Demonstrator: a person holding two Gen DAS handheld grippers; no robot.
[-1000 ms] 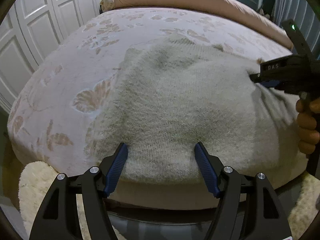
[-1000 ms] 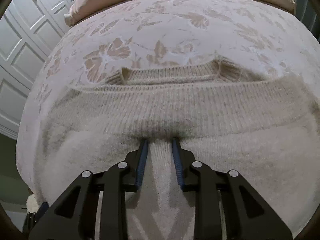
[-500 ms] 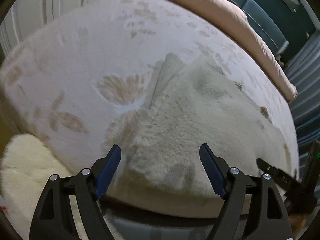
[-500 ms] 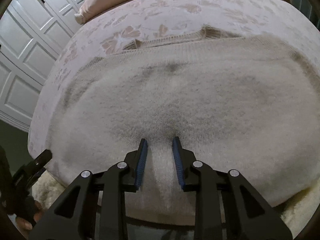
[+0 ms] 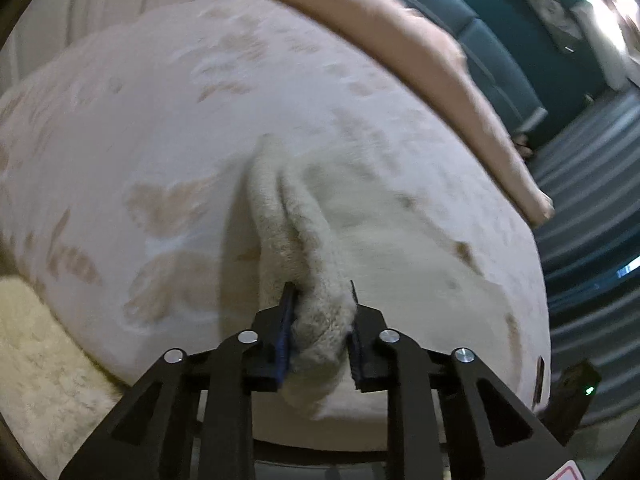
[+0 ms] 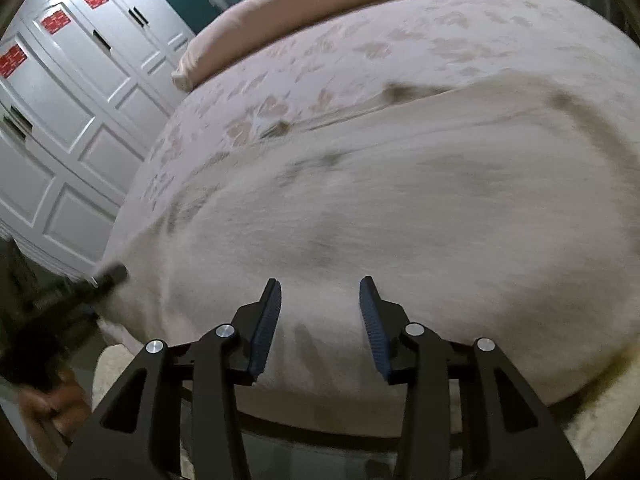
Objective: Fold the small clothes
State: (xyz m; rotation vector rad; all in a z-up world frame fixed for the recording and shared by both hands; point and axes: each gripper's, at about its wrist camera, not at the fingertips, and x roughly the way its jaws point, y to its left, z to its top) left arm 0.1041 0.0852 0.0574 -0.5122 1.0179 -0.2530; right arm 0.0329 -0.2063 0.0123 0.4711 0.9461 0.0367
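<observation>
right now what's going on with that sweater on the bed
A person is folding a cream knit sweater spread on a bed with a floral cover, using a hand-held gripper in each hand. The left hand-held gripper has just closed on a bunched edge of the sweater at its left side, and the fabric is pulled up into a ridge. The right hand-held gripper has just been opening; its jaws stand apart over the sweater's near edge with nothing pinched.

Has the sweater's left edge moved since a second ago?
Yes. The left gripper has just closed on the sweater edge, bunching it up off the floral bedspread where it lay flat.
</observation>
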